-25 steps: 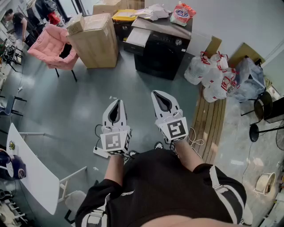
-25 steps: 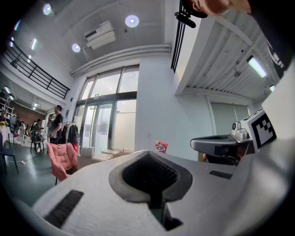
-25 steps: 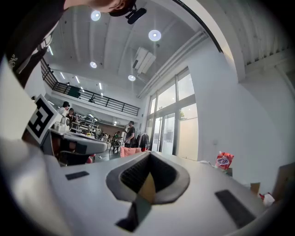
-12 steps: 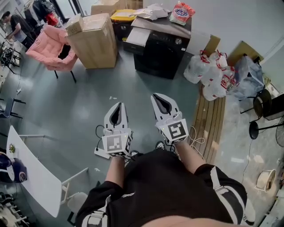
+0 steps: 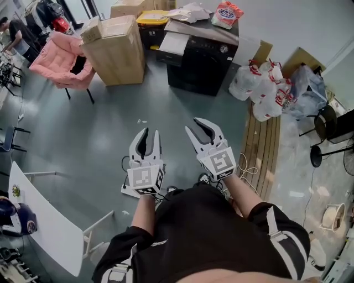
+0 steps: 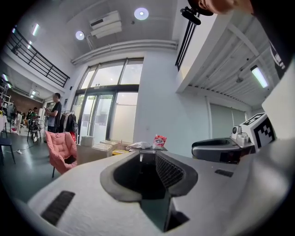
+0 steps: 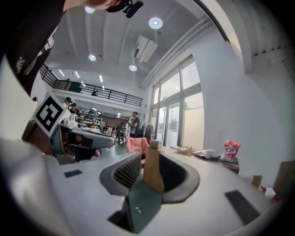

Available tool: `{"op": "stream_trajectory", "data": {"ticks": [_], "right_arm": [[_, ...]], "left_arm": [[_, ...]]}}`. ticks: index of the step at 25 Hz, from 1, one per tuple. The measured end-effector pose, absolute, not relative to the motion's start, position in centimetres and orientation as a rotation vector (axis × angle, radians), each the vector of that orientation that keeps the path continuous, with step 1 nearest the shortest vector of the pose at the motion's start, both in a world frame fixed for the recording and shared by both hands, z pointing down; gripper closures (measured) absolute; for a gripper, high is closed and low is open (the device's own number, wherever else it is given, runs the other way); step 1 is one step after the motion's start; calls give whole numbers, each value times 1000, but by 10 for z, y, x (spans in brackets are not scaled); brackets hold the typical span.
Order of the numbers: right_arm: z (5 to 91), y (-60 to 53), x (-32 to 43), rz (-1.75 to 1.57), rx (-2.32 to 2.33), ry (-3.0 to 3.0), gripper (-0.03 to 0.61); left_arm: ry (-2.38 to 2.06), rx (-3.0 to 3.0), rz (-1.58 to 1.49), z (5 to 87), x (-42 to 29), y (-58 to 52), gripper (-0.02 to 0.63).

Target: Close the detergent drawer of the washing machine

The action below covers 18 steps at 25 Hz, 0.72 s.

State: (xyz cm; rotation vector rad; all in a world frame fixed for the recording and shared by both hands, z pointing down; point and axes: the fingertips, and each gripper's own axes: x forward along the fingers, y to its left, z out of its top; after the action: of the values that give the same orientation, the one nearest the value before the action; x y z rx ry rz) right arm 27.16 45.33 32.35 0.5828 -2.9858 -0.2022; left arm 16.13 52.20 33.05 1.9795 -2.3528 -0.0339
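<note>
The black washing machine (image 5: 200, 65) stands at the far wall, well ahead of both grippers. Its white detergent drawer (image 5: 173, 43) sticks out at the machine's upper left. A red snack bag (image 5: 227, 15) and crumpled cloth lie on top. My left gripper (image 5: 146, 135) and right gripper (image 5: 201, 126) hover side by side over the grey floor, pointing toward the machine. Both have just been opening and stand open with nothing between their fingers. In the left gripper view the left gripper (image 6: 147, 157) frames the distant machine; in the right gripper view the right gripper (image 7: 151, 161) frames a cardboard box.
A large cardboard crate (image 5: 115, 50) and a pink chair (image 5: 60, 59) stand left of the machine. White plastic bags (image 5: 265, 94) and wooden planks (image 5: 264, 149) lie to the right. A white table (image 5: 44, 221) is at lower left, a power strip (image 5: 128, 191) by my feet.
Both grippers were shut a second ago and now stand open. They have drifted slightly lower in the head view, still side by side.
</note>
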Motion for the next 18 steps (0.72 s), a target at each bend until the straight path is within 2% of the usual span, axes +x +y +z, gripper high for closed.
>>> {"op": "stream_trajectory", "data": {"ticks": [2, 5, 8, 18], "right_arm": [[331, 459, 267, -212, 582, -2968, 446], [334, 467, 255, -186, 623, -2969, 437], [335, 468, 244, -193, 656, -2963, 436], [335, 439, 227, -172, 712, -2950, 428]], "left_arm": [[-2357, 1971, -15, 335, 149, 530, 511], [-2341, 1977, -2, 340, 130, 543, 483], [-2334, 1964, -8, 345, 116, 548, 483], [-2295, 1994, -17, 351, 103, 522, 485]]}}
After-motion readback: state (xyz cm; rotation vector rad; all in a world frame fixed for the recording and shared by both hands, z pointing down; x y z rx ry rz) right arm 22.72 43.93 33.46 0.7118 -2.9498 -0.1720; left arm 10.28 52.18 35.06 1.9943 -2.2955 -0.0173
